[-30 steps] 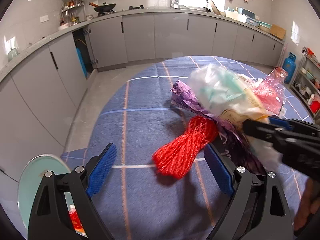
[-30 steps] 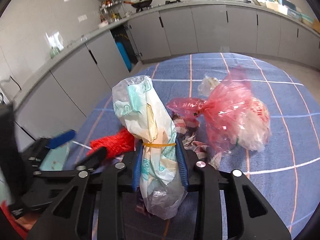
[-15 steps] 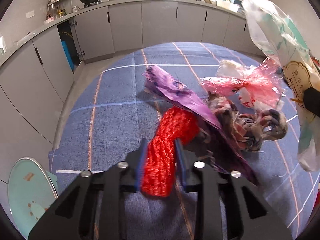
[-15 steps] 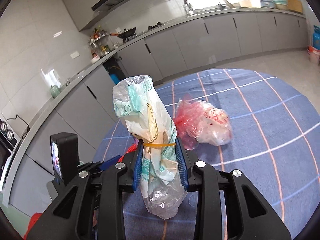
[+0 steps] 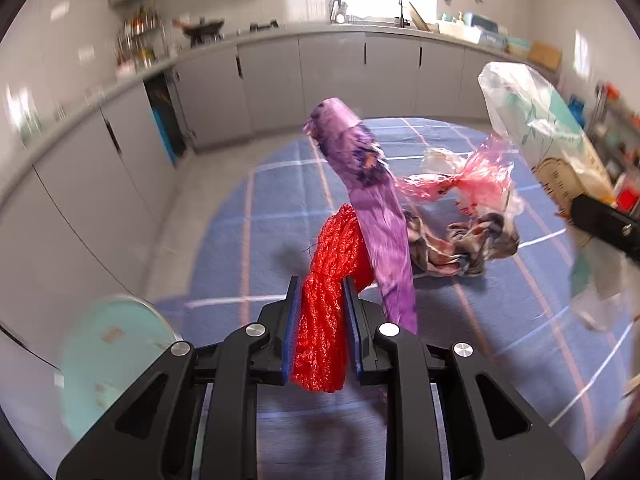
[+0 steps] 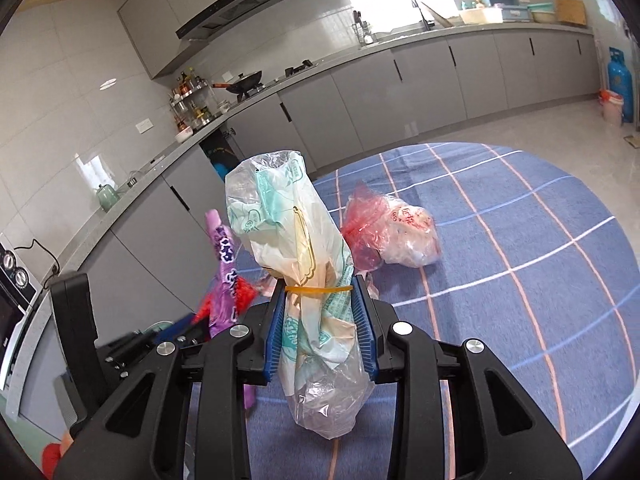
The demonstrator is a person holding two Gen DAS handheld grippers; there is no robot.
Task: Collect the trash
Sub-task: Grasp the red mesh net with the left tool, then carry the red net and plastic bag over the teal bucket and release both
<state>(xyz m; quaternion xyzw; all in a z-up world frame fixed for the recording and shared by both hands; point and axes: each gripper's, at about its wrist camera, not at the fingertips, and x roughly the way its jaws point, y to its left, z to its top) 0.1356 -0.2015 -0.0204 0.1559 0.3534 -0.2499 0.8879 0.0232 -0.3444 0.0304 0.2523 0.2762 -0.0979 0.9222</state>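
My left gripper [image 5: 320, 312] is shut on a red mesh bag [image 5: 324, 320] and holds it above the blue checked tablecloth [image 5: 260, 240]. A purple wrapper [image 5: 372, 208] hangs against the mesh and rises with it. My right gripper [image 6: 320, 320] is shut on a clear plastic bag [image 6: 296, 256] with teal print, tied by a yellow rubber band, held upright above the table; it also shows in the left wrist view [image 5: 536, 128]. A pink plastic bag [image 6: 392, 232] lies on the cloth, beside a twisted patterned rag [image 5: 460, 240]. The left gripper [image 6: 192, 328] shows low at left, blurred.
A teal bin [image 5: 108, 352] stands on the floor at lower left of the table. Grey kitchen cabinets [image 5: 320, 72] and a counter run around the room. A blue gas cylinder [image 6: 619, 84] stands at the far right wall.
My left gripper closed on the red mesh bag and lifted it, with the purple wrapper rising too. My right gripper raised the clear bag higher above the table.
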